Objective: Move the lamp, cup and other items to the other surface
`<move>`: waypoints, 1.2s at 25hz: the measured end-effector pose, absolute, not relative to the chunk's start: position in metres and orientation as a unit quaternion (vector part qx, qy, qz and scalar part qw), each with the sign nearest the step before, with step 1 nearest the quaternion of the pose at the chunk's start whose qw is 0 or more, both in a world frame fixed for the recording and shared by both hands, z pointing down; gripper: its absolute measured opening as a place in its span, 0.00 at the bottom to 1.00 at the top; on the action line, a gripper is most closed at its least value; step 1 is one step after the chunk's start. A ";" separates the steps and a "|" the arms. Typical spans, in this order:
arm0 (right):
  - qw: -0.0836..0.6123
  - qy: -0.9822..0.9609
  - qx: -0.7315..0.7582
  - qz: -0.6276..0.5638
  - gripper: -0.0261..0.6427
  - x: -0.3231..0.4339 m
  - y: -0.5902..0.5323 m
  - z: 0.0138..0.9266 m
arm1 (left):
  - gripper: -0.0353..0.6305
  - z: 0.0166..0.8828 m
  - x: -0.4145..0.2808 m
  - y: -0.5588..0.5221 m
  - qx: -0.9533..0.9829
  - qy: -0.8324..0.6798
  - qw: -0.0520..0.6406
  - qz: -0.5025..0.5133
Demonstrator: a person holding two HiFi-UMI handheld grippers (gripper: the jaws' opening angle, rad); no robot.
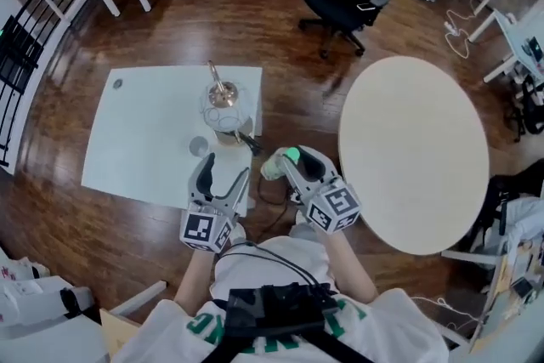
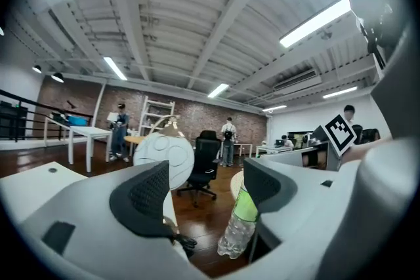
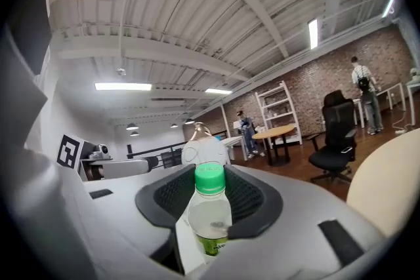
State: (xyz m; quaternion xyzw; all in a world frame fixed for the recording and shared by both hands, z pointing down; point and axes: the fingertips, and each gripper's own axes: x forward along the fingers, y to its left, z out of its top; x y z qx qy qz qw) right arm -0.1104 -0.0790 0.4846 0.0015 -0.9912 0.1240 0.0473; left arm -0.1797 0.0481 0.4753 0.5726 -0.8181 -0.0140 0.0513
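Round bench (image 1: 416,157) sits just right of your right gripper (image 1: 293,166), which clamps the bottle (image 3: 209,216), cap up. Your left gripper (image 1: 223,176), farther from that bench, gapes empty; lamp (image 1: 223,98) farther still.

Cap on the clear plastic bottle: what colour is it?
Bright green cap on the clear plastic bottle; best in the right gripper view.

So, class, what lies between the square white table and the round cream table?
Brown wooden floor, in the head view. Nearer the camera, the right tool holds a clear green-capped plastic bottle over that gap.
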 end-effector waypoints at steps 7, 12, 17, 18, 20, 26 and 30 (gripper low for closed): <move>0.026 -0.975 0.177 0.130 0.28 0.001 -0.169 0.486 | 0.56 0.479 -0.098 -0.063 0.708 -0.705 0.042 -0.011; 0.003 -0.943 0.308 0.125 0.28 0.106 -0.226 0.493 | 0.56 0.486 -0.020 -0.130 0.788 -0.613 0.050 -0.001; 0.019 -0.904 0.415 0.102 0.28 0.209 -0.264 0.506 | 0.56 0.494 0.054 -0.192 0.842 -0.536 0.061 -0.014; 0.024 -0.895 0.434 0.097 0.28 0.230 -0.271 0.509 | 0.56 0.496 0.071 -0.202 0.852 -0.520 0.063 -0.013; 0.030 -0.878 0.469 0.092 0.28 0.271 -0.284 0.516 | 0.56 0.499 0.105 -0.219 0.871 -0.487 0.064 -0.010; 0.034 -0.833 0.541 0.116 0.28 0.374 -0.323 0.546 | 0.56 0.503 0.183 -0.265 0.903 -0.425 0.064 0.012; 0.035 -0.820 0.558 0.127 0.28 0.411 -0.344 0.568 | 0.56 0.521 0.211 -0.283 0.910 -0.408 0.068 0.021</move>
